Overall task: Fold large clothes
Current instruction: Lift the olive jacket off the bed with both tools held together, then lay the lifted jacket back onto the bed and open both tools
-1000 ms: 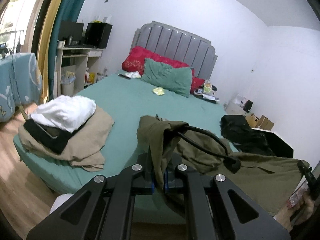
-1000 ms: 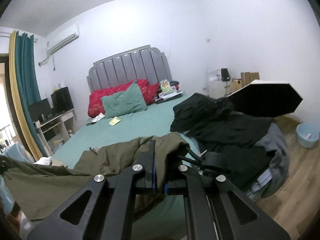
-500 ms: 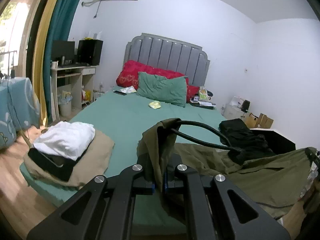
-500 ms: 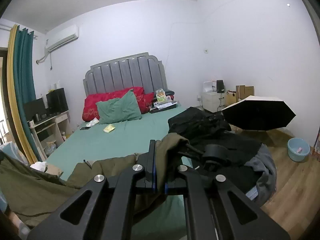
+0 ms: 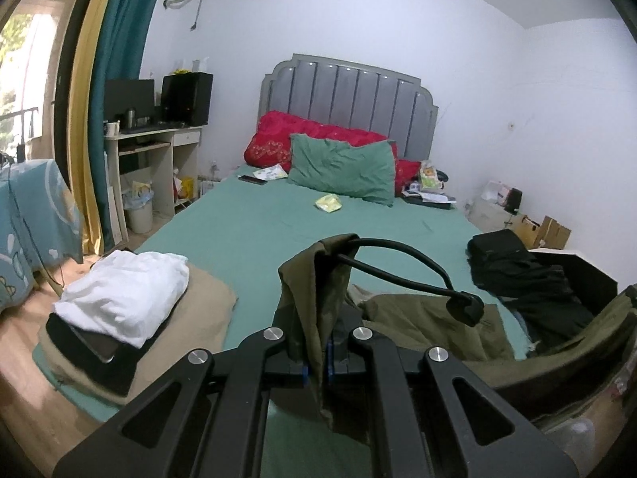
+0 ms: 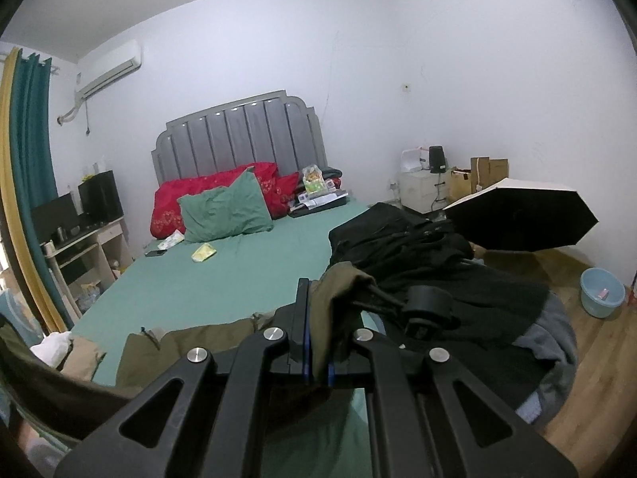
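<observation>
An olive green garment (image 5: 430, 318) is stretched between both grippers over the near end of the green bed (image 5: 254, 231). My left gripper (image 5: 316, 362) is shut on one bunched edge of it, the cloth rising in a fold above the jaws. In the right wrist view the same olive garment (image 6: 191, 350) sags away to the left, and my right gripper (image 6: 316, 366) is shut on its other edge. The pinched cloth hides the pads of both grippers. A black cable loops out of the left gripper's fold.
A stack of folded clothes (image 5: 119, 310), white on black on tan, lies at the bed's near left corner. A heap of black clothes (image 6: 430, 263) covers the right side. Pillows (image 5: 342, 167) line the headboard. An open black umbrella (image 6: 521, 219) and blue basin (image 6: 601, 296) sit on the floor.
Both grippers have drawn back and up a little from the bed, carrying the olive garment. The bed and headboard look farther off, and the cloth hangs more taut between the grippers.
</observation>
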`<state>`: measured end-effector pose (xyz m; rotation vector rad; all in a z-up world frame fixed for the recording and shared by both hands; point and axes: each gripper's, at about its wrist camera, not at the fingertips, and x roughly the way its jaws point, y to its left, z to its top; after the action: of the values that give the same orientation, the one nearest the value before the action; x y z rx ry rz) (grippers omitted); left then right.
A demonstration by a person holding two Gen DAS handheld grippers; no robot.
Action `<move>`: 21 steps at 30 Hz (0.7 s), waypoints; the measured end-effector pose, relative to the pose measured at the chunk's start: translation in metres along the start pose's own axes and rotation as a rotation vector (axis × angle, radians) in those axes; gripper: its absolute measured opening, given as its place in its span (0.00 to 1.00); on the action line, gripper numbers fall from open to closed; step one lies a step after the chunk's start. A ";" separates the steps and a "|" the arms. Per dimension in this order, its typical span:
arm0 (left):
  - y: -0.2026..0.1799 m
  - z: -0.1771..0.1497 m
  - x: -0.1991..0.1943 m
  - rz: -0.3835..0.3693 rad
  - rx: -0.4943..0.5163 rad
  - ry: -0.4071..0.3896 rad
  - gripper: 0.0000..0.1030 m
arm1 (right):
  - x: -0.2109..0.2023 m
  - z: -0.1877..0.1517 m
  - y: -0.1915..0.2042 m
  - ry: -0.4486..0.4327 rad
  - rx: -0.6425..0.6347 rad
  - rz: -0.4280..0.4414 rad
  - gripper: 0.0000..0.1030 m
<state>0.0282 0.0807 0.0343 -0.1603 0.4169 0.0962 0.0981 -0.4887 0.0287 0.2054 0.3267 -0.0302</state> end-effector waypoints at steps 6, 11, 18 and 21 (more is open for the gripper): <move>0.000 0.006 0.068 0.008 0.000 0.041 0.06 | 0.063 0.010 0.008 0.015 -0.011 0.017 0.05; 0.002 0.011 0.119 0.020 -0.001 0.071 0.06 | 0.115 0.014 0.022 0.025 -0.047 0.026 0.05; 0.016 0.007 0.203 0.056 -0.068 0.144 0.06 | 0.212 0.011 0.031 0.100 -0.047 0.050 0.05; 0.020 0.005 0.246 0.058 -0.094 0.198 0.06 | 0.252 0.005 0.030 0.149 -0.034 0.050 0.05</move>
<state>0.2512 0.1160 -0.0651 -0.2514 0.6154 0.1576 0.3400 -0.4591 -0.0416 0.1829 0.4704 0.0406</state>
